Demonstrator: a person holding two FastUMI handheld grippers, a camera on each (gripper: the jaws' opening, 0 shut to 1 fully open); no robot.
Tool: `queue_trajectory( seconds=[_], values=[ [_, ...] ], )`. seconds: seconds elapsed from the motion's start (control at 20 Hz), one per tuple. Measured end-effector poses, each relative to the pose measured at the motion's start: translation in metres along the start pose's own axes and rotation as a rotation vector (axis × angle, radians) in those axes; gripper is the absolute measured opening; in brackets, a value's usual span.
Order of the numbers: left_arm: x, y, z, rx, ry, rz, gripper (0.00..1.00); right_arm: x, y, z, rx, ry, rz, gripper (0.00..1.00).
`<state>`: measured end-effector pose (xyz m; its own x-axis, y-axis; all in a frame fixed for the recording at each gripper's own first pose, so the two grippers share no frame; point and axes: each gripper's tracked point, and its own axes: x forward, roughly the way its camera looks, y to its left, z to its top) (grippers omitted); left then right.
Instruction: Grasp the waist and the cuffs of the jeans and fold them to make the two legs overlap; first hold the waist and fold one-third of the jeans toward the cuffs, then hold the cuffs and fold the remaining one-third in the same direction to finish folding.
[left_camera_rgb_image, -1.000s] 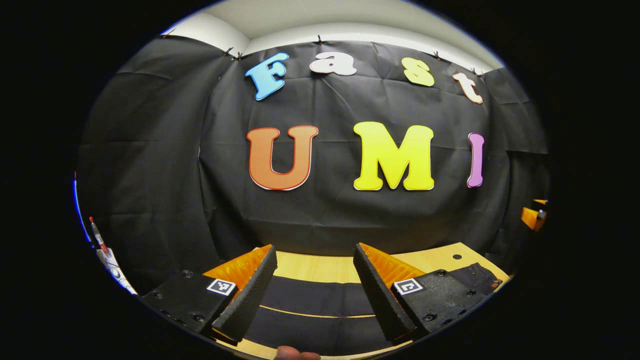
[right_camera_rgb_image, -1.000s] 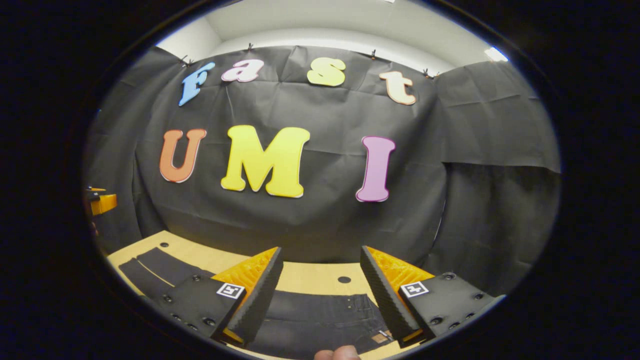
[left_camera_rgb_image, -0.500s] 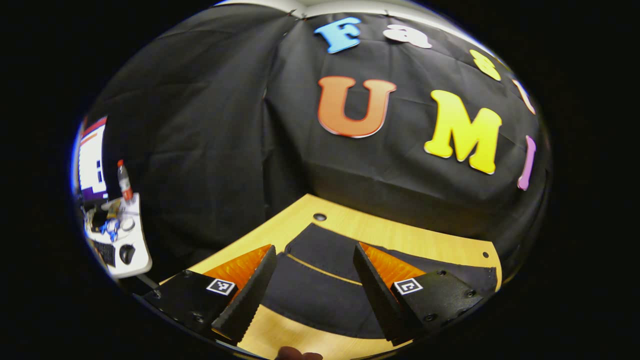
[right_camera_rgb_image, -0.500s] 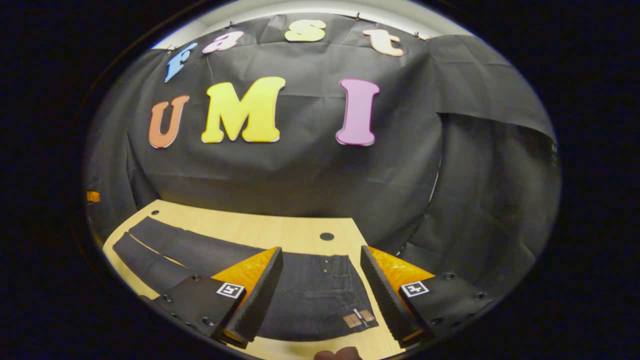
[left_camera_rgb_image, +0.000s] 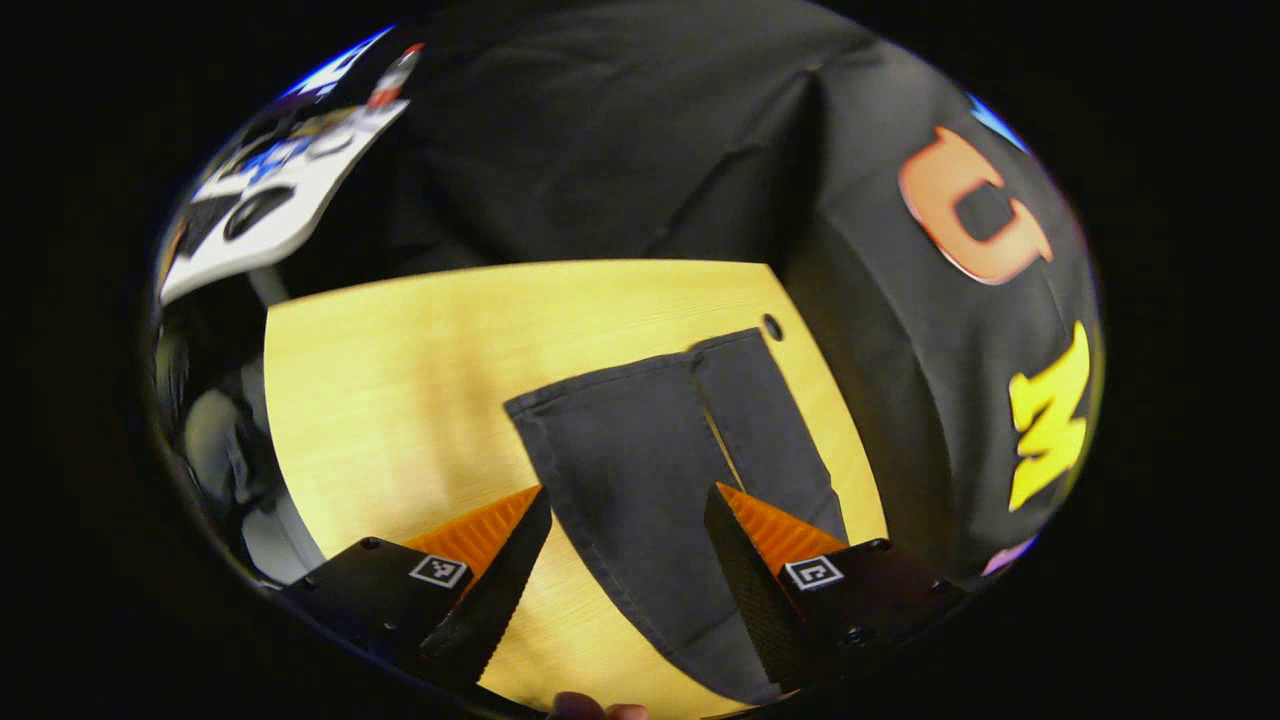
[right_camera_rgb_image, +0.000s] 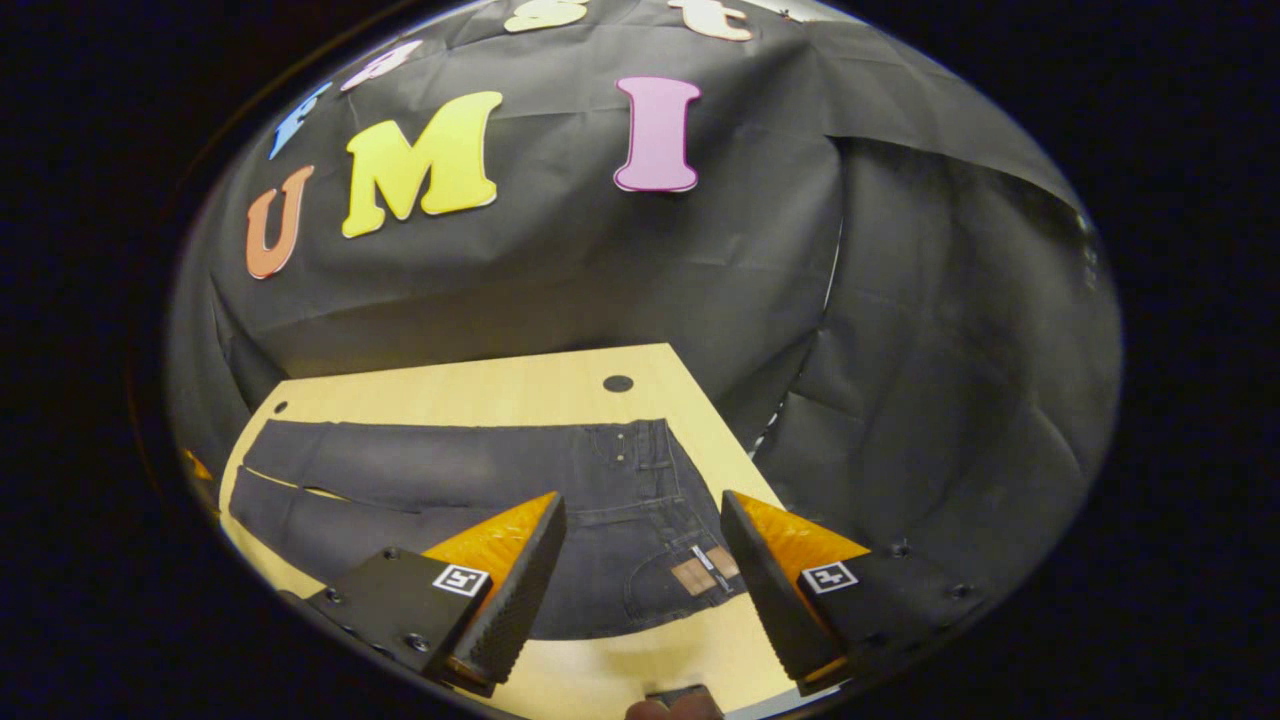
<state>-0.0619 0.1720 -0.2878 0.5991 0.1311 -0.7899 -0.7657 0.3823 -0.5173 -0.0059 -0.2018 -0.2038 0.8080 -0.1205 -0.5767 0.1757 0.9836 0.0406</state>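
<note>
Dark jeans (right_camera_rgb_image: 470, 480) lie flat and spread out on the wooden table (right_camera_rgb_image: 480, 385). In the right gripper view the waist with its small patch (right_camera_rgb_image: 700, 572) is near me, and the two legs run off to the left. My right gripper (right_camera_rgb_image: 640, 585) hangs open above the waist, touching nothing. In the left gripper view the two cuffs (left_camera_rgb_image: 640, 385) lie side by side, the near leg (left_camera_rgb_image: 640, 500) passing under my left gripper (left_camera_rgb_image: 625, 570), which is open and held above the cloth.
Black cloth walls close the table's far and side edges. A round hole (right_camera_rgb_image: 618, 383) sits in the tabletop beyond the waist, another hole (left_camera_rgb_image: 772, 327) by the cuffs. A white desk with clutter (left_camera_rgb_image: 270, 185) stands beyond the table's end. Bare wood (left_camera_rgb_image: 400, 400) lies beside the legs.
Both grippers have tipped downward, from facing the wall to looking down at the table. The left one has also swung left toward the cuffs. Both stay open.
</note>
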Motion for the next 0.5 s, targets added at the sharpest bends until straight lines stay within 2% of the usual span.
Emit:
queue_trajectory(
  seconds=[0.1,0.25,0.3,0.5],
  values=[
    [0.014,0.012,0.006,-0.06,0.055,0.04,0.99,-0.005,-0.001,-0.002,0.024,0.02,-0.013,0.97],
    [0.036,0.024,0.018,-0.081,0.09,0.091,0.99,-0.009,-0.004,-0.009,0.052,0.056,-0.044,0.94],
    [0.041,0.028,0.022,-0.075,0.1,0.109,0.99,-0.007,-0.007,-0.012,0.064,0.068,-0.055,1.0],
    [0.056,0.024,0.029,-0.044,0.129,0.134,0.99,0.0,-0.007,-0.036,0.141,0.162,-0.061,0.94]
  ],
)
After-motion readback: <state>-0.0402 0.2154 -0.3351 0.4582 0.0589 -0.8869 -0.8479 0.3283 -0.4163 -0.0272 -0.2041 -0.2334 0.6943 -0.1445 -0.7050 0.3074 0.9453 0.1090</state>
